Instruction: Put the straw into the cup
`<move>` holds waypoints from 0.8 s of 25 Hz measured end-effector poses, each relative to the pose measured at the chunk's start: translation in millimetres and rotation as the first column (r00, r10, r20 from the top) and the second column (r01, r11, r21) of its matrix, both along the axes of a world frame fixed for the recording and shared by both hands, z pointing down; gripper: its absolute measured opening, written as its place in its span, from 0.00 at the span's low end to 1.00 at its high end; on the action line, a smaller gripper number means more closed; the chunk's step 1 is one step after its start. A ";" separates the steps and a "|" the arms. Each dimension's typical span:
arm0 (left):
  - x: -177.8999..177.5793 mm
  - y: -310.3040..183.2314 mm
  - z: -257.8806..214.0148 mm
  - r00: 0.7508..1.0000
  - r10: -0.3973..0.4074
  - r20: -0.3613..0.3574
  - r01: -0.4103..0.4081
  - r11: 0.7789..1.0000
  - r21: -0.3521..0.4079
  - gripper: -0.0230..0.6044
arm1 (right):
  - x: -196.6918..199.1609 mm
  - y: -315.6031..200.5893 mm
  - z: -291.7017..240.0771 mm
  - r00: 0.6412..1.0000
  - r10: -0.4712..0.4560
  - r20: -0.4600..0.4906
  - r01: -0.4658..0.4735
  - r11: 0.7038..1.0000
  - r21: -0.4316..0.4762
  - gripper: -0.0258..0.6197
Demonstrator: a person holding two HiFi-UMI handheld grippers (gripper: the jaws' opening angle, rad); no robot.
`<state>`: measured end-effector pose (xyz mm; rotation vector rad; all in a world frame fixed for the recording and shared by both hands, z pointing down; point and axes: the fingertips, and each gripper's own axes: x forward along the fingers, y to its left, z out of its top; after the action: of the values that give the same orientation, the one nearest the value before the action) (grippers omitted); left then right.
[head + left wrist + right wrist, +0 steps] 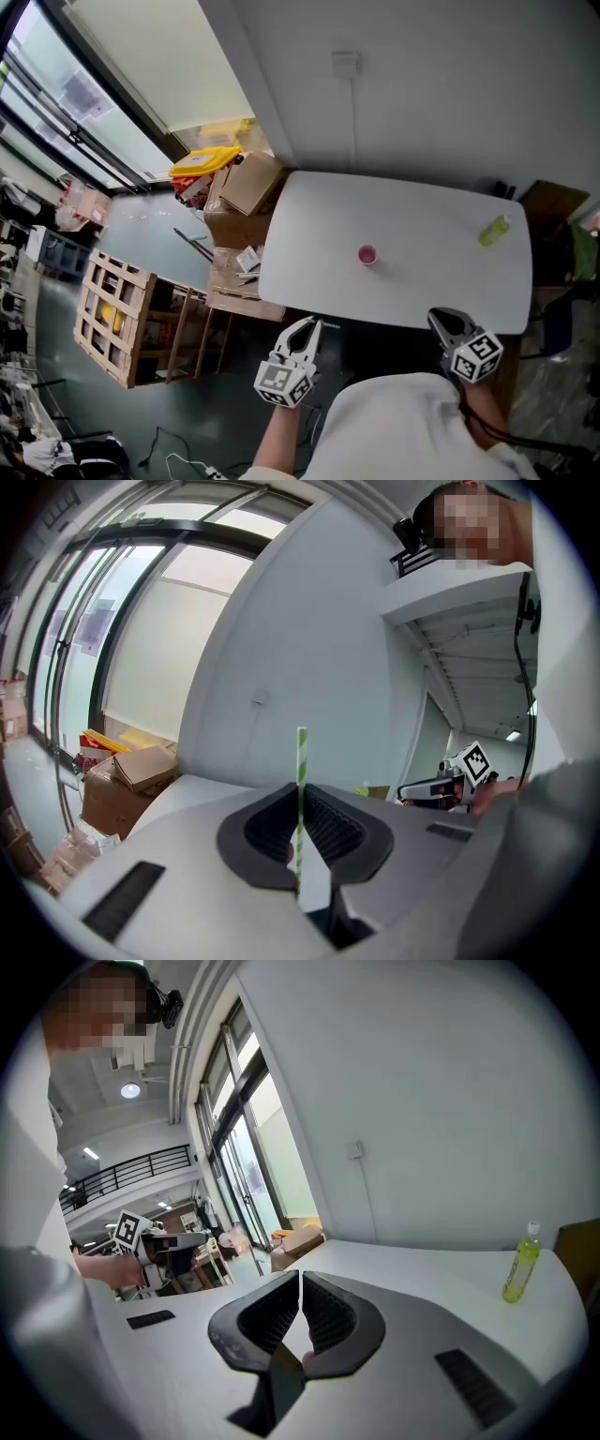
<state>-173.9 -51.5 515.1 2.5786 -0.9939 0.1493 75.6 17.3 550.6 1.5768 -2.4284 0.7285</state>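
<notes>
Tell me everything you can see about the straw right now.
The straw is thin and straight, with green and white stripes, and looks like paper. It stands upright, pinched between the closed jaws of the left gripper. Its upper part rises above the jaw tips and its lower part runs down between the ribbed pads. Nothing else touches it.

Beyond the left hand-held gripper [307, 327] a white bench [422, 216] stands against a plain white wall [450, 84]. To its left, cardboard boxes [246, 185] and a wooden pallet [117, 314] sit on the dark floor [187, 412] by tall, bright windows [56, 103].
</notes>
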 end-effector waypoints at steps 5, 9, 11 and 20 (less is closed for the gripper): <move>17.1 -8.2 4.9 1.000 -0.002 -0.006 0.002 1.000 -0.014 0.07 | 11.1 -3.5 6.9 1.000 -0.009 0.002 0.009 1.000 -0.025 0.09; 34.1 -19.8 6.0 1.000 -0.011 0.002 0.011 1.000 -0.013 0.07 | 18.5 -17.1 14.6 0.999 -0.032 0.019 0.033 0.999 -0.040 0.09; 43.4 -27.6 6.6 1.000 -0.022 0.003 0.022 1.000 -0.014 0.07 | 22.9 -28.0 17.3 0.998 -0.050 0.028 0.052 0.998 -0.043 0.09; 91.4 -75.9 21.8 0.998 -0.053 0.015 0.053 0.998 -0.014 0.07 | 36.6 -79.8 38.9 0.985 -0.159 0.061 0.164 0.984 -0.077 0.09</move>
<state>-82.5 -127.4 537.0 2.5390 -1.0621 0.1609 112.1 -62.5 589.6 1.3286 -2.4946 0.8389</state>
